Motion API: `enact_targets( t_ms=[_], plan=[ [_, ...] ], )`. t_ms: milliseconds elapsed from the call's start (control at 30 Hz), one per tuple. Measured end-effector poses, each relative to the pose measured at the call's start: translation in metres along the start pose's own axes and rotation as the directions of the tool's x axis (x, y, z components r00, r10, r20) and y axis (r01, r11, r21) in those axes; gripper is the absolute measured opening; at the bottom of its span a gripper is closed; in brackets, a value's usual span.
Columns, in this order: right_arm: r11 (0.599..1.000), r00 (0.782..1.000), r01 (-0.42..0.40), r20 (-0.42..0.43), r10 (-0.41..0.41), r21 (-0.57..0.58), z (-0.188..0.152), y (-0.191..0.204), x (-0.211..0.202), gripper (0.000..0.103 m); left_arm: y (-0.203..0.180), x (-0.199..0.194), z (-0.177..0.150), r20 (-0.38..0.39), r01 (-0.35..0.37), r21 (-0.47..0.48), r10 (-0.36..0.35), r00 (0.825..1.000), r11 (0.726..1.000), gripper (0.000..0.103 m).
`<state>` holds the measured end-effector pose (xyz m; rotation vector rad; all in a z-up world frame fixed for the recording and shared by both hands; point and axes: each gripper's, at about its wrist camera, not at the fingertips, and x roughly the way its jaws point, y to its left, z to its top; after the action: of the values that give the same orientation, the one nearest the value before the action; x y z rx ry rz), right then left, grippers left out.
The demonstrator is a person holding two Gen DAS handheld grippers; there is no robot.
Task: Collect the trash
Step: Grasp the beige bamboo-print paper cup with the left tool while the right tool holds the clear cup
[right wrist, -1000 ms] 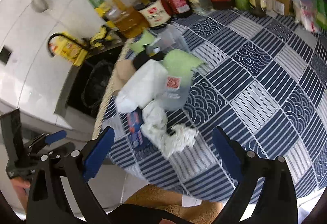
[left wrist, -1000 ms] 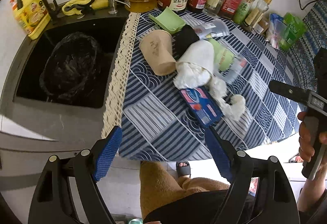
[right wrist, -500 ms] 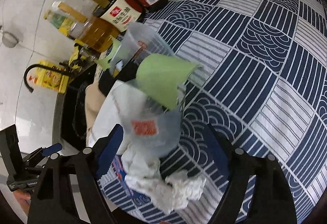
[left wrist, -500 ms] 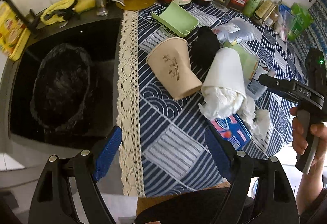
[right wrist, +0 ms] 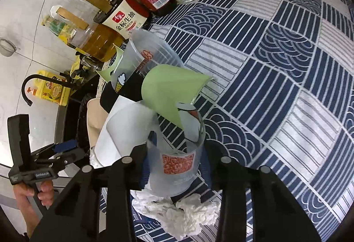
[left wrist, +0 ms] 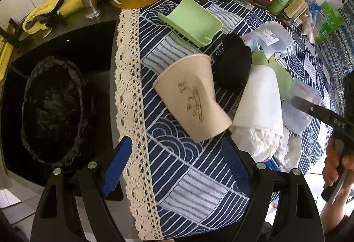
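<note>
Right gripper (right wrist: 177, 166): jaws closed in around the clear plastic cup (right wrist: 177, 166) at lower centre of its view, one finger on each side of the cup wall; actual contact is hard to confirm.
Clear plastic cup: lies on the blue patterned tablecloth (right wrist: 287, 78), long axis running up the frame, open mouth pointing to the top, base nearest the camera.
Green paper (right wrist: 170, 91): sticks out of that cup's mouth, centre of frame.
Crumpled tissue (right wrist: 183, 213): bottom centre, just below the cup's base.
Left gripper (left wrist: 174, 160): jaws spread wide, holding nothing, at lower centre of its view.
Beige paper cup (left wrist: 190, 98): on its side, centre frame, just above the gap between the left jaws; mouth toward lower right, base toward upper left.
White paper cup (left wrist: 261, 100): right of the beige one, mouth downward, tissue spilling out.
Black bin bag (left wrist: 53, 109): left of frame, in the sink (left wrist: 95, 43).
</note>
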<state>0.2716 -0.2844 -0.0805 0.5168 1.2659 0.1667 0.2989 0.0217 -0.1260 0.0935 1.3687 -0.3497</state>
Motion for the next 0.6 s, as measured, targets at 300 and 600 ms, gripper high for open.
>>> enact_targets(
  t_ms=[300, 600],
  plan=[
    [1.0, 1.0, 0.005, 0.026, -0.005, -0.01, 0.001, 0.001, -0.03, 0.032, -0.004, 0.005, 0.011, -0.01, 0.017, -0.042, -0.017, 1.0, 0.999, 0.081],
    [1.0, 0.997, 0.024, 0.067, -0.024, 0.009, -0.008, -0.004, -0.074, 0.032, -0.003, 0.016, 0.031, -0.013, 0.09, -0.174, -0.094, 0.996, 0.981, 0.081]
  ],
)
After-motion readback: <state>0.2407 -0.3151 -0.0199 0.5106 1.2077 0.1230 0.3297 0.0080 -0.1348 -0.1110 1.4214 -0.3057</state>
